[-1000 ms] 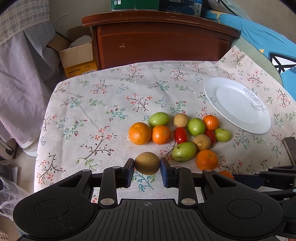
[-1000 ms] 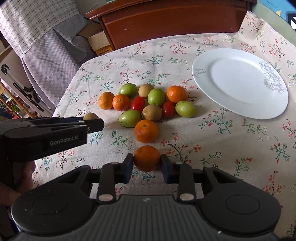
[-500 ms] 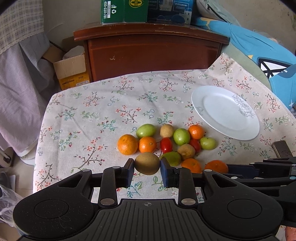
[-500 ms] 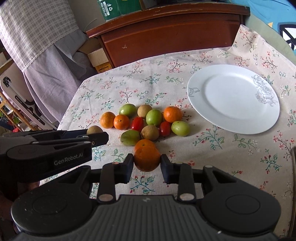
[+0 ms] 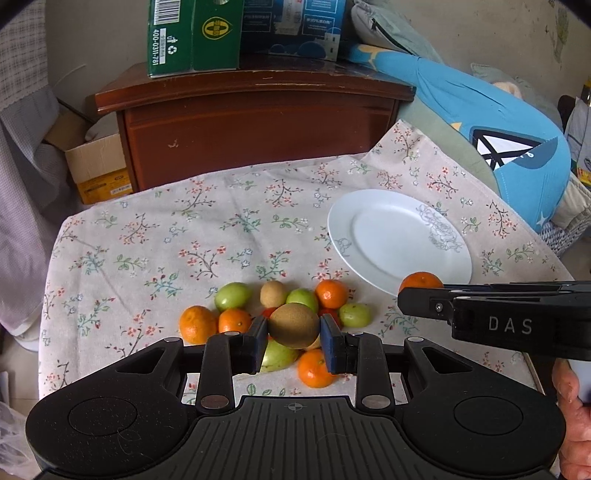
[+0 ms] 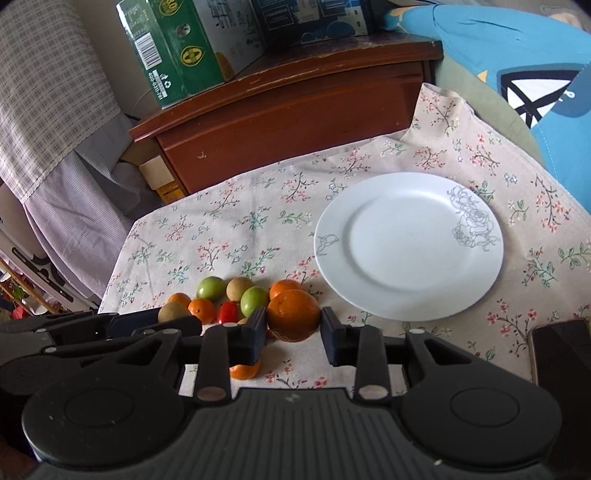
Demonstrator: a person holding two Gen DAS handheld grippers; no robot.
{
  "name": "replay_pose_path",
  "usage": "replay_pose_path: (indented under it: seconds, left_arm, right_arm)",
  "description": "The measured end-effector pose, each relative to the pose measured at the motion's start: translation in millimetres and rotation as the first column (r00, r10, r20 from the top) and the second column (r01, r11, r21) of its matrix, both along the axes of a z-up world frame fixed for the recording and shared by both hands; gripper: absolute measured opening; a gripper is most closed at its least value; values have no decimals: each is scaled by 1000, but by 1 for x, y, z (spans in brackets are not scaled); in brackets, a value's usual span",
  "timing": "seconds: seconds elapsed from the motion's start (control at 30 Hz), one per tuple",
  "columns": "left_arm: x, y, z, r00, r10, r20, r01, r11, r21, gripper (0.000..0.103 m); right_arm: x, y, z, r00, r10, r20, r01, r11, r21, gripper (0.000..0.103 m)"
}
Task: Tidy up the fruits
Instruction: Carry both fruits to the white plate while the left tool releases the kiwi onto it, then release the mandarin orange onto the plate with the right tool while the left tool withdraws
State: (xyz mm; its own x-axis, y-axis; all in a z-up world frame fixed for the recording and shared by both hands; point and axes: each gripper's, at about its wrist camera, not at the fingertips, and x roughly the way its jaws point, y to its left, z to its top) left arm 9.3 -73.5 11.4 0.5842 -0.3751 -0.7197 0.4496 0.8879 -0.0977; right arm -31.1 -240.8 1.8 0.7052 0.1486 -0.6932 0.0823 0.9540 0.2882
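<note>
My left gripper (image 5: pixel 294 334) is shut on a brown kiwi (image 5: pixel 293 325) and holds it in the air above the fruit pile (image 5: pixel 273 314). My right gripper (image 6: pixel 293 332) is shut on an orange (image 6: pixel 293 319), lifted near the front left rim of the white plate (image 6: pixel 408 243). In the left wrist view the right gripper (image 5: pixel 402 295) and its orange (image 5: pixel 421 281) hang at the plate's (image 5: pixel 399 240) near edge. The pile holds oranges, green fruits, small brown fruits and red tomatoes on the floral tablecloth (image 5: pixel 184 236).
A brown wooden cabinet (image 5: pixel 255 122) with a green box (image 5: pixel 192 33) stands behind the table. A cardboard box (image 5: pixel 98 166) sits on the floor at the left. A blue cushion (image 5: pixel 480 122) lies at the right. A dark object (image 6: pixel 561 350) lies by the table's right front edge.
Both grippers have risen from the cloth with their fruit. The right gripper has carried the orange forward and right, up to the plate's edge.
</note>
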Motion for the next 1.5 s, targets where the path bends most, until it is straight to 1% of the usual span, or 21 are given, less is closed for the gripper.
replay_pose_path:
  seconds: [0.17, 0.37, 0.53, 0.6, 0.73, 0.87, 0.97, 1.07, 1.13, 1.23, 1.3, 1.33, 1.37, 1.4, 1.5]
  left_arm:
    - [8, -15, 3, 999, -40, -9, 40, 999, -21, 28]
    - [19, -34, 3, 996, -86, -14, 86, 996, -40, 28]
    - [34, -55, 0, 992, -128, -14, 127, 990, -61, 28]
    - [40, -65, -3, 989, -149, -7, 149, 987, -55, 28]
    - [53, -79, -11, 985, -172, -23, 170, 983, -65, 28]
    - [63, -91, -23, 983, -182, -38, 179, 982, -65, 28]
    - [70, -99, -32, 981, -185, -57, 181, 981, -70, 28]
    - [74, -107, -40, 980, -193, -55, 190, 980, -62, 28]
    - [77, -109, -44, 980, -189, -55, 186, 981, -64, 29]
    - [81, -110, -48, 981, -182, -63, 177, 982, -72, 31]
    - [82, -108, -50, 986, -162, -44, 160, 986, -52, 40]
    - [82, -106, -50, 988, -149, -30, 148, 988, -42, 43]
    - [83, -103, -50, 991, -134, -18, 133, 991, -35, 48]
    - [85, -100, -51, 993, -114, -11, 114, 993, -28, 49]
    - [92, -94, -55, 996, -82, -29, 81, 996, -26, 50]
  right_arm:
    - [4, -22, 0, 999, -41, -9, 41, 999, 21, 32]
    - [9, -43, -2, 998, -62, 1, 62, 998, -21, 32]
    - [23, -61, -9, 997, -80, -22, 80, 997, -8, 32]
    - [28, -67, -14, 995, -99, -34, 99, 995, -6, 32]
    - [37, -81, -27, 989, -125, -76, 129, 990, 56, 32]
    - [43, -87, -35, 984, -153, -86, 157, 987, 35, 32]
    - [47, -94, -40, 981, -170, -98, 176, 983, 59, 32]
    - [52, -95, -43, 980, -170, -100, 175, 983, 46, 33]
    - [53, -98, -45, 978, -185, -100, 190, 981, 44, 34]
    - [55, -106, -45, 975, -203, -96, 209, 976, 65, 35]
    - [57, -111, -43, 971, -221, -88, 227, 971, 73, 35]
    - [57, -115, -42, 968, -239, -81, 245, 967, 68, 35]
    - [58, -118, -41, 964, -255, -73, 259, 964, 58, 35]
    - [58, -120, -39, 960, -272, -64, 275, 961, 37, 36]
    - [58, -128, -37, 941, -336, -34, 335, 942, -26, 43]
